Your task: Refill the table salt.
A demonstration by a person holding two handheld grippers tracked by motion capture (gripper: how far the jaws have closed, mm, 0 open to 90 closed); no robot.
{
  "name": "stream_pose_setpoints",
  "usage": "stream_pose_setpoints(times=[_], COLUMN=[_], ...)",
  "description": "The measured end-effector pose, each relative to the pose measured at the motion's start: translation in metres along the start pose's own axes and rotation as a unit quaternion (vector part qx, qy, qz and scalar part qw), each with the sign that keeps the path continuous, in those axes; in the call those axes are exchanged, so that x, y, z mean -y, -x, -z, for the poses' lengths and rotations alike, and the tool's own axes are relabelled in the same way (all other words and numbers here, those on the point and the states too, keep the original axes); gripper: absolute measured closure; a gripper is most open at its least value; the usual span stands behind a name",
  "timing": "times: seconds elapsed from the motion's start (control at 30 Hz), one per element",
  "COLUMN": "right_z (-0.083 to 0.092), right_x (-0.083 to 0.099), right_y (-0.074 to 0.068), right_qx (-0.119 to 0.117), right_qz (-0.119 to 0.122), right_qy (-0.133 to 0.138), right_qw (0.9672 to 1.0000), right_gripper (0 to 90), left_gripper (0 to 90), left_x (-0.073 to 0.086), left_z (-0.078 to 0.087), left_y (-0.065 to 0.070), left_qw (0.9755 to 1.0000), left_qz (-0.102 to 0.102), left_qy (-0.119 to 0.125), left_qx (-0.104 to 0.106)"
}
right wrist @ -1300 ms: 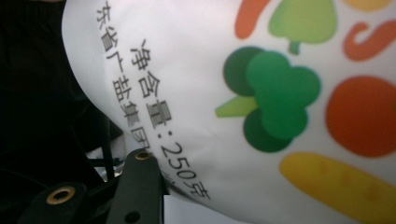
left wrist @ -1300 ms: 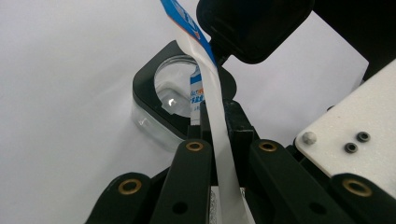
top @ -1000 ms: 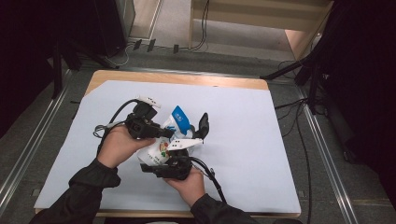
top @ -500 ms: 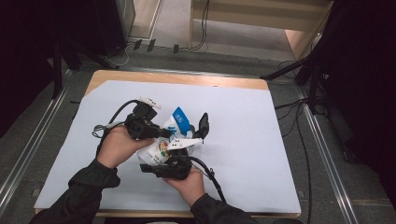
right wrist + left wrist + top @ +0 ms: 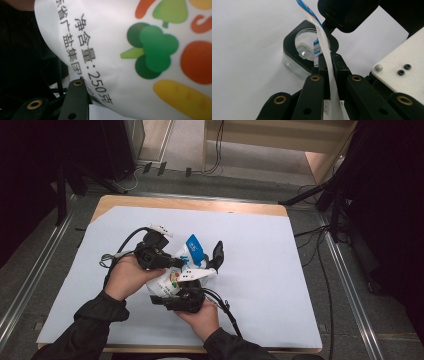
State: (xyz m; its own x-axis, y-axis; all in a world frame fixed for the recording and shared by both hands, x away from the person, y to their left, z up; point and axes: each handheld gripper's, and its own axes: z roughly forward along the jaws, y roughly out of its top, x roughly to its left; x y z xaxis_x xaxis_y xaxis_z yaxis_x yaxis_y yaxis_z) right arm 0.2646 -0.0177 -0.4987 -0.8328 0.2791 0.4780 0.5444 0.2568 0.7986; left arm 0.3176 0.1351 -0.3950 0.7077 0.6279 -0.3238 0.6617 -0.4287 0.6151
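worktop (image 5: 280, 270): pale sheet, front edge cut off | bag (image 5: 175, 270): white printed pouch held above its middle | left gripper (image 5: 329, 67): fingers clamped on bag's edge | right gripper (image 5: 192, 292): grips bag, fingers half hidden | clear black-rimmed container (image 5: 297, 53): partly hidden

You have one printed bag (image 5: 176, 276), one clear jar (image 5: 298, 58) with one black flip lid (image 5: 217, 254), two grippers, one white table mat (image 5: 260, 270).
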Motion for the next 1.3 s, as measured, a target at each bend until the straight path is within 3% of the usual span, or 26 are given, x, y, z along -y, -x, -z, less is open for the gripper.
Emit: stream_pose_setpoints(times=[0.17,0.43,0.87,1.3], right_z=[0.0006,0.0015,0.0011,0.0028], right_x=[-0.0006,-0.0024,-0.0027,-0.0026], right_y=[0.0002,0.0001,0.0022,0.0033], right_qx=[-0.011,-0.016,-0.015,-0.015], right_qz=[-0.018,-0.009,-0.009,-0.017], right_qy=[0.006,0.006,-0.003,0.001], right_qw=[0.9998,0.9998,0.9998,0.9998], right_gripper=[64.4,64.4,64.5,64.5], left_gripper=[85.5,86.6,86.2,70.3], left_x=[0.0005,0.0005,0.0009,0.0], left_z=[0.0008,0.0066,0.0031,0.0063], left_y=[0.0007,-0.002,-0.0007,-0.003], left_qw=[1.0,0.9999,0.9999,0.9997], left_qz=[0.0,0.003,-0.012,-0.012], left_qy=[0.0,0.003,0.004,0.018], left_qx=[0.003,0.015,0.0,0.013])
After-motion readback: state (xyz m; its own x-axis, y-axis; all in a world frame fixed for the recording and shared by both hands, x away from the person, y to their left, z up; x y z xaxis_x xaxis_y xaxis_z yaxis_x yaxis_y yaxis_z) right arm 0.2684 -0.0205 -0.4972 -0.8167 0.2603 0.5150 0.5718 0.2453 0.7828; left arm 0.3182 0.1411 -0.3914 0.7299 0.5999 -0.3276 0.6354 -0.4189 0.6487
